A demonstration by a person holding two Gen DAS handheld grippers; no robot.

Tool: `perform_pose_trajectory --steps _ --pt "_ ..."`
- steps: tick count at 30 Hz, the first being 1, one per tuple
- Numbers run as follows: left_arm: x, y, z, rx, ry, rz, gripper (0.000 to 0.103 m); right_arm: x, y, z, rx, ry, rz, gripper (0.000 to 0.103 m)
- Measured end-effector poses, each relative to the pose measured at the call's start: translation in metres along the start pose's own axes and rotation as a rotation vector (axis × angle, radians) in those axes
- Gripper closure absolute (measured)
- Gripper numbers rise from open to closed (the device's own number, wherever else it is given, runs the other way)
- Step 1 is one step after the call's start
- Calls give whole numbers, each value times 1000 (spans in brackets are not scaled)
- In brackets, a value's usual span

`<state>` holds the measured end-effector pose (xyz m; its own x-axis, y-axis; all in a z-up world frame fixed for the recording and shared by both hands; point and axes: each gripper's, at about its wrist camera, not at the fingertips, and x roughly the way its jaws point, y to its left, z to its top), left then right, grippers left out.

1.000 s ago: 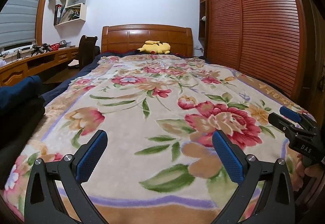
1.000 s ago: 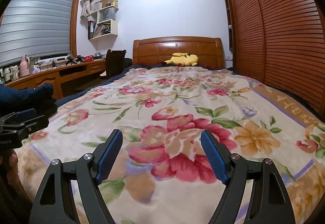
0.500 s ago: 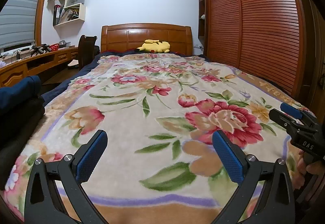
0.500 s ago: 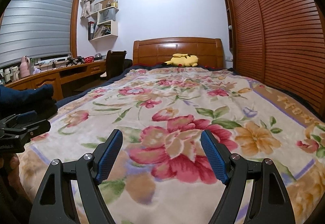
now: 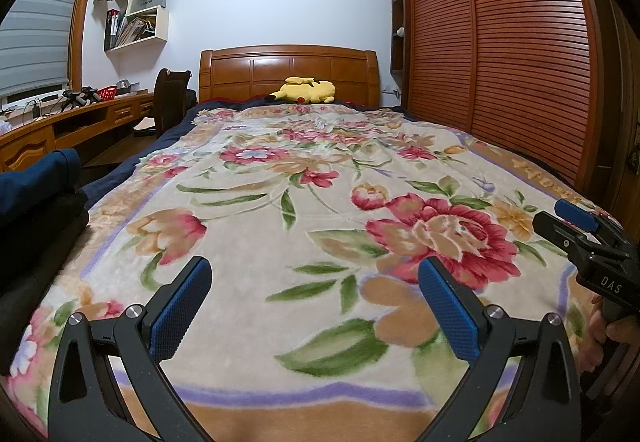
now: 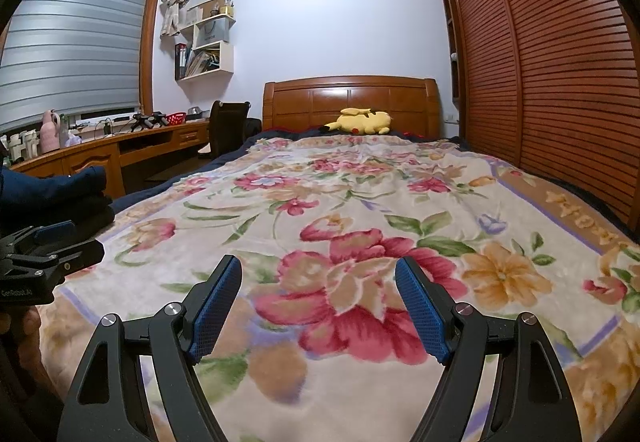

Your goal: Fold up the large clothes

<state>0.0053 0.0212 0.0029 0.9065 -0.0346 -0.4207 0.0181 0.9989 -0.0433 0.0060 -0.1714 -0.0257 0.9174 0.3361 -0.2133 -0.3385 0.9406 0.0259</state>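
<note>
Plainly, by parts, each placed against the floral blanket:

Left gripper: jaws stood wide apart with nothing between them; black angular arms with round silver rivets carried blue pads of fine pebbled rubber, poised above the blanket's near end and tipped slightly down.

Right gripper: jaws likewise spread, empty, over the blanket's big red bloom; same black frame and blue textured pads, held nearly level.

Floral blanket: plush, fuzzy pile, cream ground with red and orange flowers, green leaves, a lilac line and tan border; it lay spread flat over the whole bed.

Folded clothes: a dark navy and black stack of soft fabric just off the blanket's left edge; cut off by the frame, so individual garments could not be told apart.

Hands: only fingers showed at the blanket's right edge, wrapped round the right gripper's handle; the rest was hidden.

Plush toy: yellow, rounded, lying beyond the blanket's far end against the glossy wooden headboard.

Wardrobe: reddish slatted doors along the blanket's right side.

Desk: curved wood, left of the blanket; its small clutter was too tiny to identify.
</note>
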Motion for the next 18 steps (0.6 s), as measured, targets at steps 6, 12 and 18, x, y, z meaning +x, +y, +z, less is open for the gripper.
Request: perform_pose_trajectory --steps 6,12,18 --pt "0 0 0 1 0 1 0 1 -2 1 -1 0 2 22" --pt "0 -1 0 2 0 1 0 0 -4 0 -4 1 6 22" --pt "0 0 -1 2 0 2 0 1 -6 0 -6 -1 8 22"
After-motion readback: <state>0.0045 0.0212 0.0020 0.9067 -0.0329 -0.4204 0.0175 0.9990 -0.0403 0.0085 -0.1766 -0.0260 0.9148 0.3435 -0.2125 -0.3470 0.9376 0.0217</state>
